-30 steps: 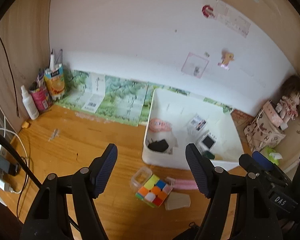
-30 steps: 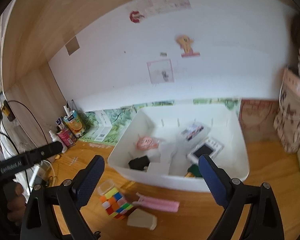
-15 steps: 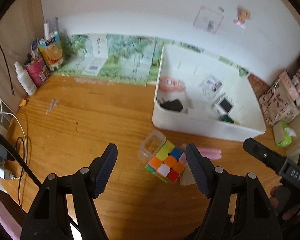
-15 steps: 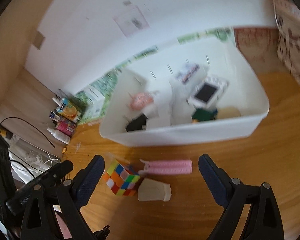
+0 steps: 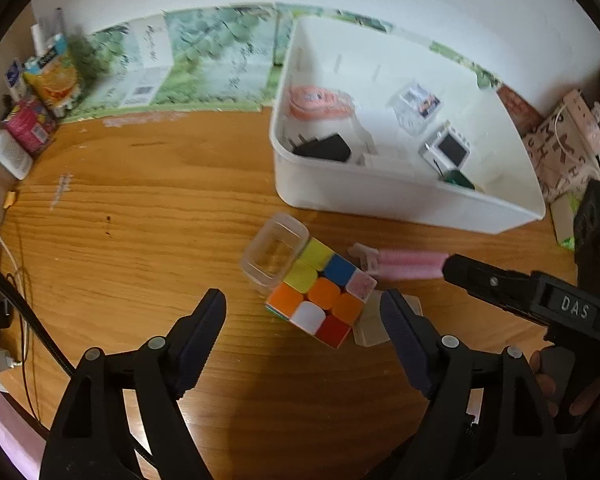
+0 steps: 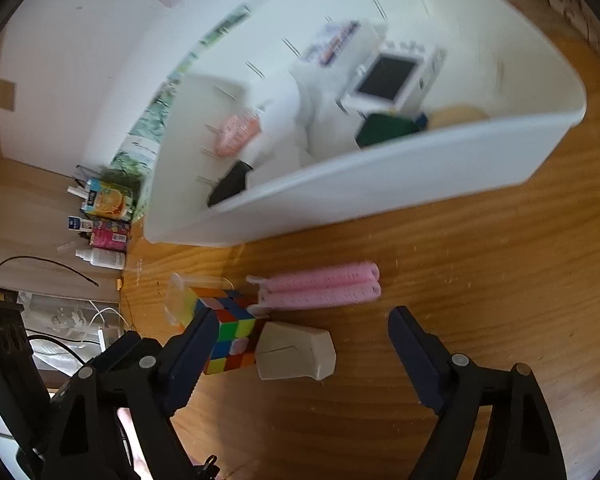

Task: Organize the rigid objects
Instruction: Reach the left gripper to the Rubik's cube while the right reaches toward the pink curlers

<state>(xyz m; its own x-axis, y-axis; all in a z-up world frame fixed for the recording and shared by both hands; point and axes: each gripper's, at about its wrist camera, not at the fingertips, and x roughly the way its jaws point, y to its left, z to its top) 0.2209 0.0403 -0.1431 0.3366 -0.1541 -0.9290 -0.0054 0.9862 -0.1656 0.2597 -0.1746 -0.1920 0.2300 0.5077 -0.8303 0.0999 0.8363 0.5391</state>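
Both grippers have dropped toward the desk in the last second, jaws spread, holding nothing: left gripper [image 5: 302, 310] frames the multicoloured plastic puzzle cube [image 5: 320, 294] at 12 o'clock; right gripper [image 6: 300, 330] brackets the beige plastic cap [image 6: 296, 354]. Pickup looks imminent; the white plastic bin [image 5: 380, 196] waits beyond.

At frame centre, a multicoloured puzzle cube [image 5: 323, 302] sits tilted on the wood, touching a clear plastic box [image 5: 275, 253], a pink ribbed clip [image 5: 404, 265] and a beige plastic block [image 6: 296, 351] beside it, below a white plastic bin [image 5: 384, 196].
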